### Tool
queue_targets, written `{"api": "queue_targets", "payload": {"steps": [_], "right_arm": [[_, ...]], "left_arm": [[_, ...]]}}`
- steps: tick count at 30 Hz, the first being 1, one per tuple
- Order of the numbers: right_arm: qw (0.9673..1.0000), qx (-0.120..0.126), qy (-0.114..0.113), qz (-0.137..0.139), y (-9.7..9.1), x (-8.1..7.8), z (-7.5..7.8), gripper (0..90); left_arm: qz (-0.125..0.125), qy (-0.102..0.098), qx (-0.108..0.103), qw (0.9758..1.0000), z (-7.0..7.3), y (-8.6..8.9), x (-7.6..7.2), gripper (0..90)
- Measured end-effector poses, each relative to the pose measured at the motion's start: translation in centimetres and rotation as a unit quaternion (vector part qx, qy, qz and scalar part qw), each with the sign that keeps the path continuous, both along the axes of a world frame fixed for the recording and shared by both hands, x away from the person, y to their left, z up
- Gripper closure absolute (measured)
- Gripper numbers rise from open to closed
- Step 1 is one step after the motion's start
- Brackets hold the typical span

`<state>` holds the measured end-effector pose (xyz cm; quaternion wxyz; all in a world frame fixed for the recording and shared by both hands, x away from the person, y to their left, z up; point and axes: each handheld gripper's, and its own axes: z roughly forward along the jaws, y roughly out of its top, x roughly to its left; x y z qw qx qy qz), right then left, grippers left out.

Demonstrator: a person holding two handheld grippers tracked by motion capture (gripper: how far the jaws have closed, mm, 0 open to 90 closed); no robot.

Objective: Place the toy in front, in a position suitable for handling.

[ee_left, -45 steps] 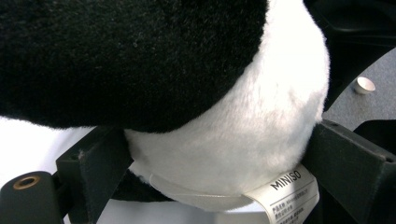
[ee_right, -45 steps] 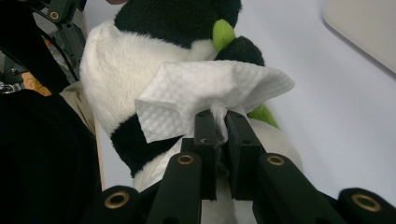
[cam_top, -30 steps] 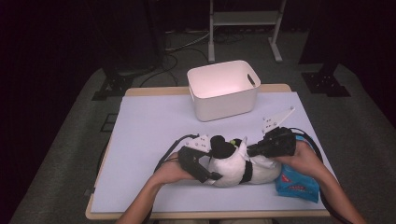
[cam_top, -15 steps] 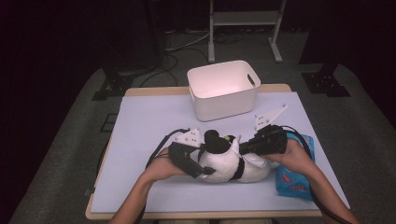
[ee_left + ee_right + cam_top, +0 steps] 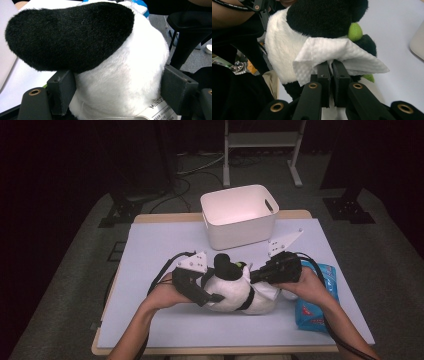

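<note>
A black-and-white plush panda (image 5: 235,292) lies on the table's near middle. My left gripper (image 5: 214,292) comes in from the left and is shut on it. In the left gripper view both pads (image 5: 62,87) press into the white body of the panda (image 5: 120,75), under a black limb. My right gripper (image 5: 254,278) reaches in from the right, shut on a white tissue. In the right gripper view its jaws (image 5: 331,67) pinch the tissue (image 5: 337,53), which lies against the panda (image 5: 287,42) near a green patch.
A white basket (image 5: 240,227) stands at the back middle of the pale table (image 5: 165,245). A blue wipes pack (image 5: 315,300) lies by my right hand near the right edge. Dark floor and stands surround the table.
My left gripper has risen slightly with the panda in it. The right gripper has slid a little left along the panda with the tissue.
</note>
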<state>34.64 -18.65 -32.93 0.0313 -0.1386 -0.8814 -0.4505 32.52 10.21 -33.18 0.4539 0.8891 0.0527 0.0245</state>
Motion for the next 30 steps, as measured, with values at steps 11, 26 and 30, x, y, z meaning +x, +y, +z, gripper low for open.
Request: {"api": "queue_targets", "payload": {"steps": [11, 26, 30], "right_arm": [[0.9997, 0.02, -0.013, 0.001, -0.4, 0.1, 1.9, 84.9], [0.9979, 0.023, -0.054, 0.026, 2.0, -0.6, 5.0, 84.4], [0.9973, 0.012, -0.065, 0.032, 2.4, -1.1, 5.2, 84.5]], "left_arm": [[-0.013, -0.006, 0.011, 0.9998, 0.1, -1.1, 0.0, 20.8], [-0.017, -0.009, 0.013, 0.9997, 0.6, -2.5, 0.0, 20.4], [-0.018, -0.01, 0.015, 0.9997, 0.8, -3.1, 0.0, 20.3]]}}
